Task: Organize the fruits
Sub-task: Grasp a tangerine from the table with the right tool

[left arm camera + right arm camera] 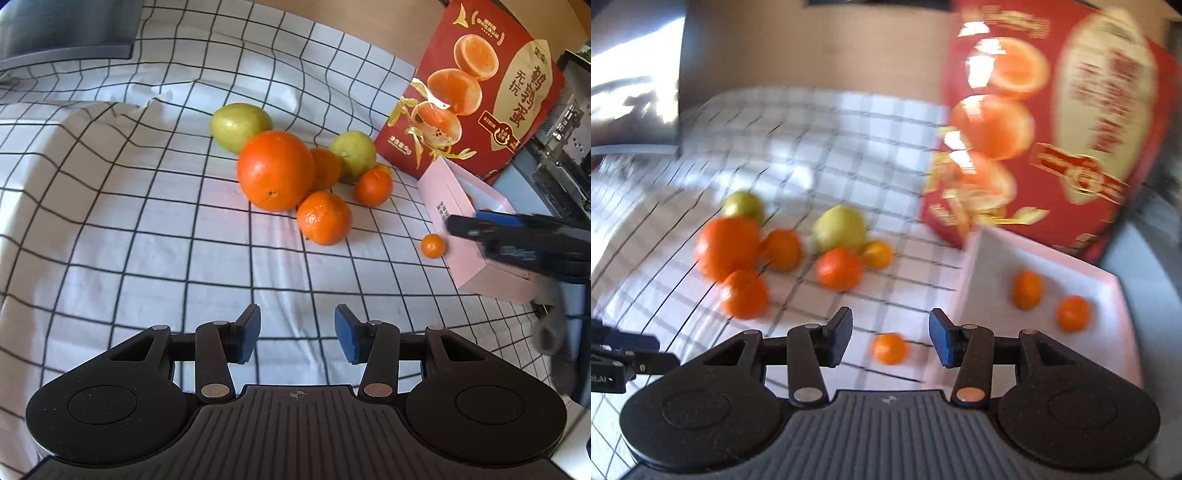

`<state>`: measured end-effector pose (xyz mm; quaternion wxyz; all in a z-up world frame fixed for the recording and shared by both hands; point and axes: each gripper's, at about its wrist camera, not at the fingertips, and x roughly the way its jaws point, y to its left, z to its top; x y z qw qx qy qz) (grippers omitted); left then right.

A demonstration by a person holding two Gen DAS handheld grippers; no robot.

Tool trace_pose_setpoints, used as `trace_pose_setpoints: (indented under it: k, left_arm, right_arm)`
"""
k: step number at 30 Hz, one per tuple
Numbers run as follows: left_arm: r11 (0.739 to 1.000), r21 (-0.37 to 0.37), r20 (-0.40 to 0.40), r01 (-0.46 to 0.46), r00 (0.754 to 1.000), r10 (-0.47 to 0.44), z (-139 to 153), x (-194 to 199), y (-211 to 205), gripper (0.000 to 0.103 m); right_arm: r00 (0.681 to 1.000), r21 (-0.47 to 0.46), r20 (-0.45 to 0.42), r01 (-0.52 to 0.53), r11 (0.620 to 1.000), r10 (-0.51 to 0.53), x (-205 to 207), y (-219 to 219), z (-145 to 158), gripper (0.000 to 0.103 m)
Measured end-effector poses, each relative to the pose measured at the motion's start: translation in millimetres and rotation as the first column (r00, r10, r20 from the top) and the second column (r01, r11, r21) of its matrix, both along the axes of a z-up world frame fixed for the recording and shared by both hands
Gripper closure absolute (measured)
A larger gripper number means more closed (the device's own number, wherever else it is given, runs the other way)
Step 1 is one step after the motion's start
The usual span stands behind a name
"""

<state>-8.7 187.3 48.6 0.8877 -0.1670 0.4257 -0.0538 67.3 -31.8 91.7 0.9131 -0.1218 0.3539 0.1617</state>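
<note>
Sorting was under way: both the left claw (297, 334) and right claw (891, 336) stood open and empty, two small oranges apparently in the pink box (1108, 291), so the next move required grasping the stray small orange (889, 348) beside it.

Blurred view — two small oranges (1049, 302) inside pink box (1123, 332), fruit pile (783, 251) left.

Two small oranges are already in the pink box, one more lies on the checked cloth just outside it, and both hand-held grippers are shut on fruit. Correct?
Not quite. The right wrist view shows two small oranges in the pink box and one outside, but both hand-held grippers are open and empty.
</note>
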Motion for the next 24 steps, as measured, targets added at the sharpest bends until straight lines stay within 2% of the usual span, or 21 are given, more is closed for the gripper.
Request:
trace_pose_setpoints:
  k: [5,8,13,15,18,19,24]
  left_arm:
    - [1.0,0.008,0.003,-0.017,1.0,0.017,1,-15,15,0.054]
    - [0.999,-0.004,-0.001,-0.053,0.999,0.053,-1,-21,27,0.054]
    - [0.998,-0.009,-0.006,-0.069,0.998,0.069,-3,-21,35,0.054]
    - [0.998,-0.012,-0.009,-0.058,0.998,0.058,-3,-19,34,0.054]
    - [0.999,-0.017,-0.013,-0.032,0.999,0.032,-5,-15,27,0.054]
    - [1.0,-0.019,-0.014,-0.021,1.0,0.021,-6,-13,24,0.054]
    - [0.999,-0.024,-0.017,0.033,0.999,-0.033,-7,-4,9,0.054]
  right_arm:
    - [0.999,-0.207,0.004,-0.04,0.978,0.041,11,42,-29,0.057]
    - [0.999,-0.254,-0.03,-0.045,0.966,0.039,19,46,-40,0.057]
    - [0.998,-0.289,-0.065,-0.037,0.957,0.019,26,45,-58,0.058]
    - [0.999,-0.298,-0.052,-0.03,0.954,0.015,27,44,-61,0.059]
    - [0.999,-0.32,-0.038,-0.019,0.947,0.007,22,44,-60,0.075]
    - [1.0,-0.325,-0.03,-0.018,0.946,0.009,20,43,-58,0.077]
    - [0.997,-0.248,-0.075,-0.027,0.968,0.009,4,35,-47,0.077]
